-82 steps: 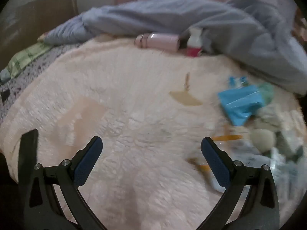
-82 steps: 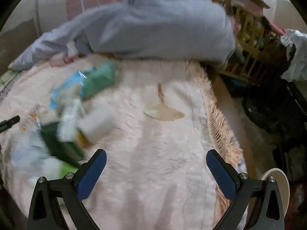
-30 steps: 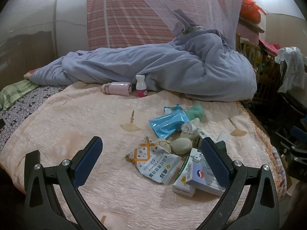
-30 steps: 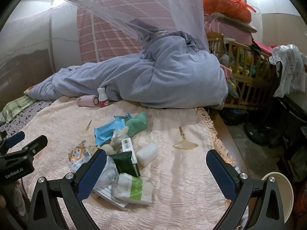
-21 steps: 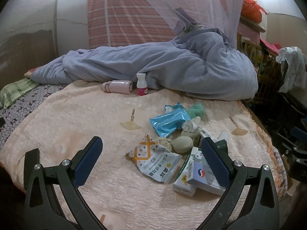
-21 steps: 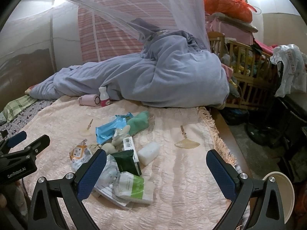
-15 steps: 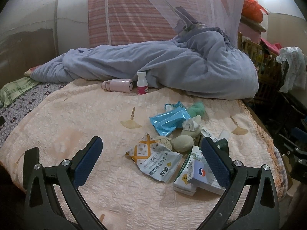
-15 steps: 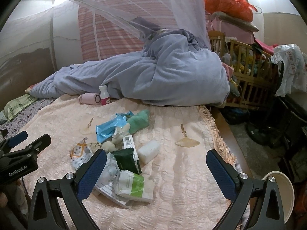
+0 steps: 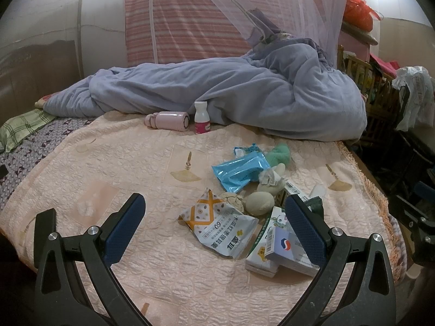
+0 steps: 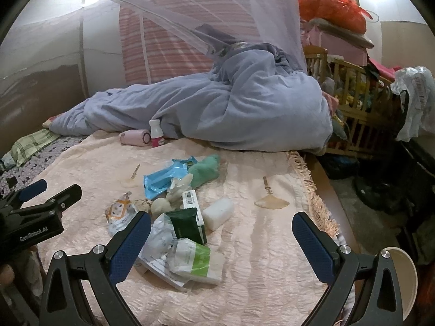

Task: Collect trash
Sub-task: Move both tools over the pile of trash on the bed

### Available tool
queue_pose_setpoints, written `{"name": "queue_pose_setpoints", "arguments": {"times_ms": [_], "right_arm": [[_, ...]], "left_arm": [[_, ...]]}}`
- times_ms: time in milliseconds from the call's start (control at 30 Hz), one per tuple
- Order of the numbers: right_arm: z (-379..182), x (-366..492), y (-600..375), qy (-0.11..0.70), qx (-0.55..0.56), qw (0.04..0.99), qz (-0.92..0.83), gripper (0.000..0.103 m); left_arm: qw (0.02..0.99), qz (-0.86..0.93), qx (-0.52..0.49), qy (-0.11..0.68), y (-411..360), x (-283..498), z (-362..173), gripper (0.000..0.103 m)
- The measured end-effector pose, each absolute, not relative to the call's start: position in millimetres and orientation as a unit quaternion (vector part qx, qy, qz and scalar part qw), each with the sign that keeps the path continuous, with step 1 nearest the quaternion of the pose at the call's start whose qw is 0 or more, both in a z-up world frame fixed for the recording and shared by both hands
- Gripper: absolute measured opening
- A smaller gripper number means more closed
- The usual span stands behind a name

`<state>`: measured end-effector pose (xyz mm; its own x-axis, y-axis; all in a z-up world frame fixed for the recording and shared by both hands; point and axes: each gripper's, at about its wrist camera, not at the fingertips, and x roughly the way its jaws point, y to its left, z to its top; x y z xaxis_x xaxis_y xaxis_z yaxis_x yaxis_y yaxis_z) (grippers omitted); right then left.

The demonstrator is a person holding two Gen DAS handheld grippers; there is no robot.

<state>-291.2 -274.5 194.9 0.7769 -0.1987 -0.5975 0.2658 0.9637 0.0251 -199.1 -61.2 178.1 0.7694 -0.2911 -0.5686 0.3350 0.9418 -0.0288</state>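
Observation:
A heap of trash lies on the pink quilted bedspread (image 9: 114, 163): a white and orange snack bag (image 9: 220, 224), a blue wrapper (image 9: 240, 169), a green cloth (image 9: 280, 153), crumpled tissue balls (image 9: 259, 203) and small cartons (image 9: 282, 247). The right wrist view shows the same heap with a dark green pack (image 10: 187, 224), a white and green pack (image 10: 195, 258) and a white block (image 10: 218, 213). My left gripper (image 9: 214, 228) stands open just short of the snack bag. My right gripper (image 10: 221, 247) is open too, over the heap's near right side. Both hold nothing.
A pink flask (image 9: 168, 121) and a small white bottle (image 9: 201, 121) rest by the bunched grey-blue duvet (image 9: 244, 100) at the back. A mosquito net hangs overhead. A wooden crib (image 10: 350, 111) and clutter stand to the right of the bed. A pale round rim (image 10: 406, 277) shows at lower right.
Both grippers have drawn back and up from close over the bedspread, so the whole heap shows. Over the last second they drifted only slightly. The jaws stayed open.

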Motion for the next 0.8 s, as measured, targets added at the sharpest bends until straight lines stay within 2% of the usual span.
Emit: {"name": "queue_pose_setpoints", "arguments": {"times_ms": [800], "right_arm": [[188.6, -292.6, -274.6, 0.323, 0.052, 0.938, -0.118, 0.103]], "left_arm": [[0.938, -0.164, 0.036, 0.304, -57.7, -196.7, 167.8, 0.102]]}}
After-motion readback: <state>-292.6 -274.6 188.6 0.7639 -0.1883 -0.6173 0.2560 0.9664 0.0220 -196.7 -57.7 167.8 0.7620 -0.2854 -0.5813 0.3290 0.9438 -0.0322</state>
